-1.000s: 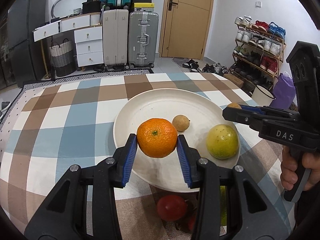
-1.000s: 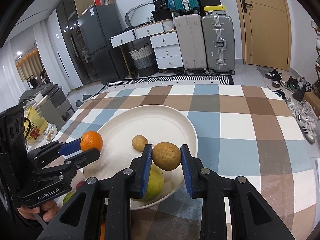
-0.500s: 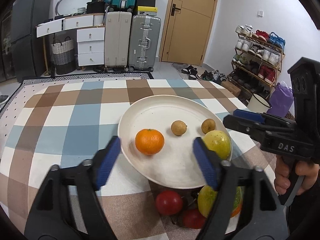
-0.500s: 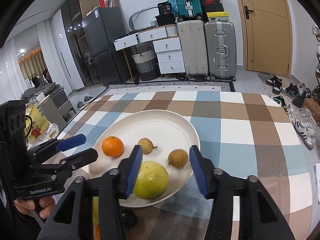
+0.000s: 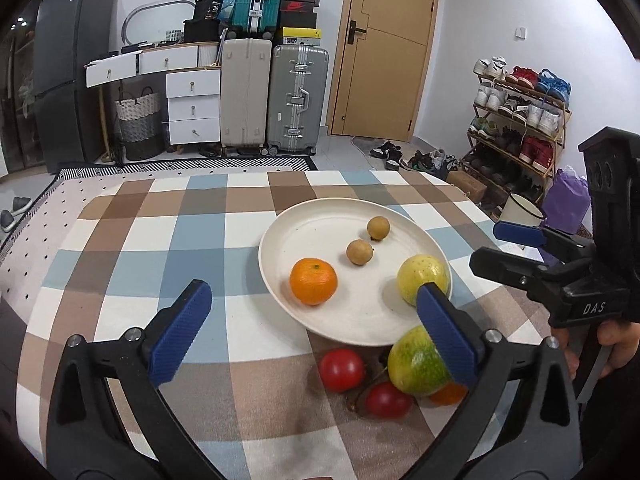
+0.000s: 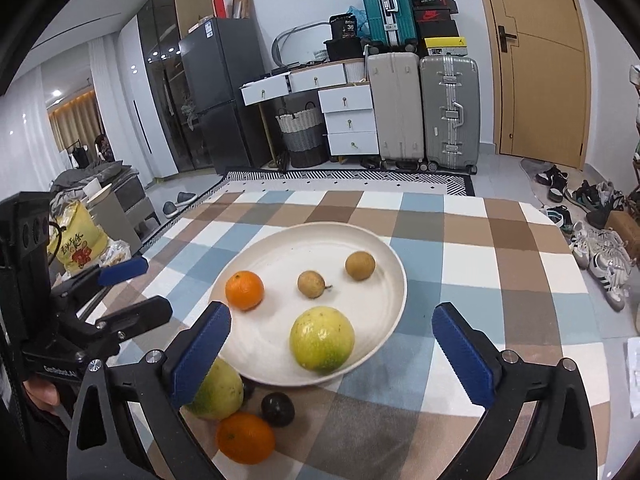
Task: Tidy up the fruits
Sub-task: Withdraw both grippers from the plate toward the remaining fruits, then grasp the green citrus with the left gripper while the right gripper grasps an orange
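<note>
Both the left gripper [image 5: 312, 328] and right gripper [image 6: 330, 354] have just opened wide, empty; remaining loose fruit, led by the green-yellow fruit [image 5: 416, 364], lies below the plate [image 5: 280, 236], nearest the left jaws.

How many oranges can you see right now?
2. One orange sits on the white plate, left side. The second orange lies on the tablecloth in front of the plate. Others may be hidden behind the near fruit.
</note>
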`<state>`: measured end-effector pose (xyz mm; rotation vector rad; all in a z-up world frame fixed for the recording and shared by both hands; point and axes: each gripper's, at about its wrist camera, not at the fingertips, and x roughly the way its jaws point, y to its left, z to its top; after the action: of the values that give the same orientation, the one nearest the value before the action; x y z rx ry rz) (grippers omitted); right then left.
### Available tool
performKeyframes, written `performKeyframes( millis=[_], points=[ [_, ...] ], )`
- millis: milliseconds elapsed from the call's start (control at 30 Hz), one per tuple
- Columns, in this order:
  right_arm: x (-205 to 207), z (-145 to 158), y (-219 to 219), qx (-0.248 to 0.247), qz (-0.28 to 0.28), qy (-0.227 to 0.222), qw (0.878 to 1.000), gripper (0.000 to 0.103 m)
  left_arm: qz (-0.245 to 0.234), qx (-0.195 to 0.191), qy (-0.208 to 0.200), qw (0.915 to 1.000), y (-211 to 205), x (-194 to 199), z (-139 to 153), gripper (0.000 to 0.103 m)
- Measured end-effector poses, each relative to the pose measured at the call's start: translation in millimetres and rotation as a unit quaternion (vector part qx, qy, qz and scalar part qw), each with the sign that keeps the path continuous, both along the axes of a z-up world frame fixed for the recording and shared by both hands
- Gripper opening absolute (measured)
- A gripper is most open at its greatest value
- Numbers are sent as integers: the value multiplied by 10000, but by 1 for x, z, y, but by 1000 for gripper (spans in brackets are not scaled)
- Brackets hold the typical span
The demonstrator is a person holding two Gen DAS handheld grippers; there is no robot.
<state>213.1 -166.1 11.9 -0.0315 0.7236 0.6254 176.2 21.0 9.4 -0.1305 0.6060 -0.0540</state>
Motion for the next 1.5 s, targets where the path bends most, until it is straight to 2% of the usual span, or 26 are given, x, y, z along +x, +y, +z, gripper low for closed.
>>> performKeyframes(
  millis=[300, 433, 567, 967, 1233, 1433, 1500],
  points=[
    [-23, -8, -7, -359, 35, 157, 9992, 103, -151, 112, 4, 9998, -9, -27, 1, 102],
    [-34, -7, -6, -416, 164, 158, 9989, 103, -201, 111, 26, 9997, -11, -37, -1, 102],
    [-45, -16, -4, -677, 241, 260, 9971, 103, -265, 54, 67, 9996, -12, -45, -3, 102],
    [-58, -41, 11, -848, 702, 670, 9917, 103, -507, 217, 164, 9983, -29, -46, -9, 102],
    [-61, -54, 23, -1040, 833, 735, 9884, 101, -553, 272, 332, 9975, -34, -40, -18, 102],
    [-61, -56, 27, -1093, 858, 701, 9878, 98, -521, 292, 402, 9974, -35, -38, -24, 102],
    [-63, -58, 31, -1138, 907, 695, 9869, 90, -513, 285, 415, 9974, -35, -37, -25, 102]
  ],
)
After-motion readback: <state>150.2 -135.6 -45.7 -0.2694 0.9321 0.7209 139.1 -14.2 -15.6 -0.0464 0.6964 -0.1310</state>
